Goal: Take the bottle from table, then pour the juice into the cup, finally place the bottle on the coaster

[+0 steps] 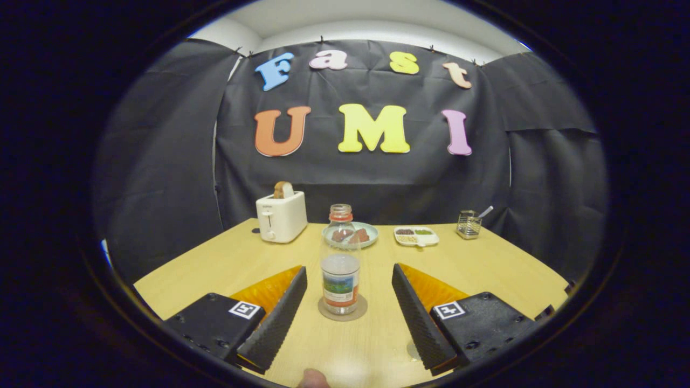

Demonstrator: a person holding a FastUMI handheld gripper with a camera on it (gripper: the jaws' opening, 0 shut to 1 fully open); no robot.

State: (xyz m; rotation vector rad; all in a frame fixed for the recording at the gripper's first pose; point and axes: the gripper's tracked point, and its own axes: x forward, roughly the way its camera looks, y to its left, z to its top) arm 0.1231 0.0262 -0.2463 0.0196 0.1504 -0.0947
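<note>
A clear plastic bottle [340, 261] with a colourful label and no cap stands upright on a round brown coaster [343, 312] on the wooden table [485, 258]. It holds only a little liquid. My gripper [349, 280] is open, its two black ribbed fingers [280, 318] standing apart on either side of the bottle without touching it. The bottle is just ahead of the fingertips, level with the gap between them.
At the back of the table stand a white toaster [281, 216] with a slice of bread, a pale plate [353, 235] with food behind the bottle, a small divided dish [415, 235] and a wire holder [468, 224]. A fingertip [312, 379] shows at the near edge.
</note>
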